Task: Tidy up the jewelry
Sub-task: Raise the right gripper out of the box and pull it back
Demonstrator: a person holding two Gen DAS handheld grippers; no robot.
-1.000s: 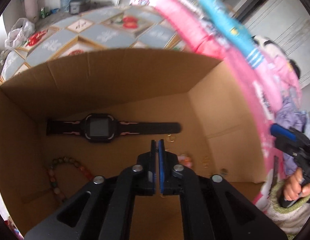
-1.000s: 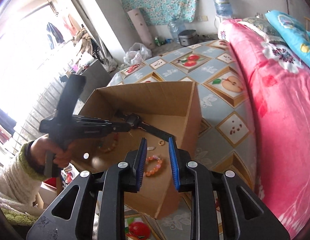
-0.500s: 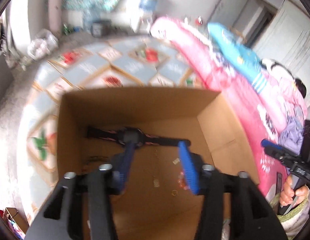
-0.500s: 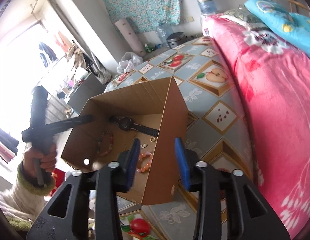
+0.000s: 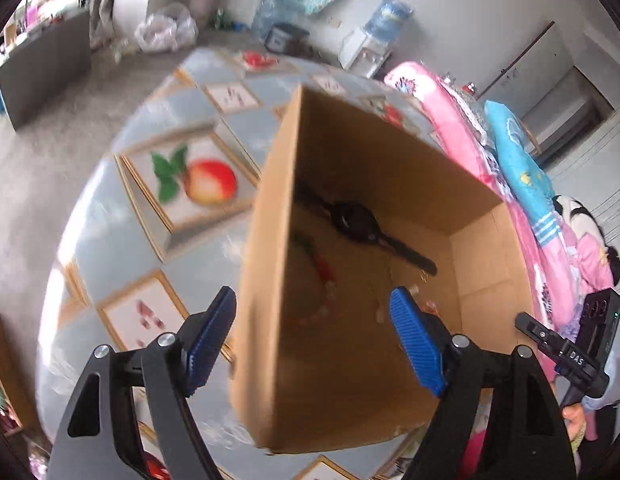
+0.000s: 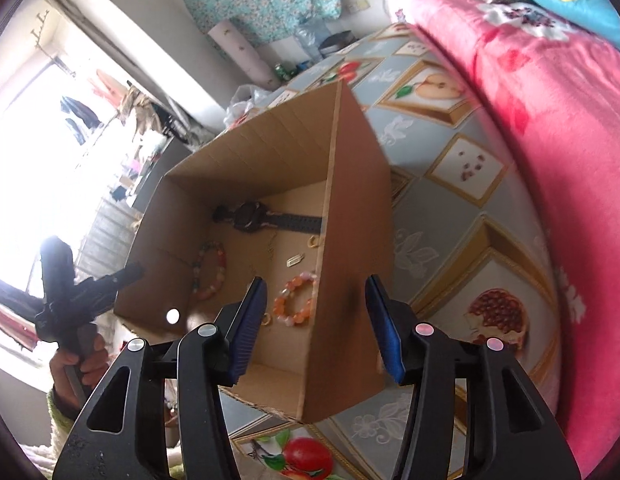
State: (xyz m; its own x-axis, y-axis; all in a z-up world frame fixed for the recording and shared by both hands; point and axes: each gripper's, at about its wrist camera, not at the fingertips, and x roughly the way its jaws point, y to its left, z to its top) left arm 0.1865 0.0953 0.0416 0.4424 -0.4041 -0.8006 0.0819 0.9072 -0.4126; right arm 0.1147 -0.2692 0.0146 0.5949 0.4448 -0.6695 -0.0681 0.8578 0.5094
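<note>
An open cardboard box (image 5: 266, 300) stands on the table. On its floor lie a black watch (image 5: 356, 222), a mixed bead bracelet (image 6: 210, 272), an orange bead bracelet (image 6: 294, 300), a gold clip (image 6: 295, 259) and a small ring (image 6: 313, 242). My left gripper (image 5: 314, 320) straddles the box's left wall, one finger outside and one over the inside. Its jaws are opening and the pads stand clear of the cardboard. My right gripper (image 6: 316, 320) straddles the right wall (image 6: 350, 240) the same way, its jaws opening too, with no pad pressing on the wall.
The table's cloth (image 5: 158, 240) is grey-blue with framed fruit pictures. A pink blanket (image 6: 550, 160) and a blue pillow (image 5: 518, 168) lie along the right side. A plastic bag (image 5: 166, 32) and a water bottle (image 5: 390, 16) stand on the floor behind.
The left gripper went from shut to wide open, drew back out of the box and swung left over its left wall. The right gripper opened wider and sank over the right wall.
</note>
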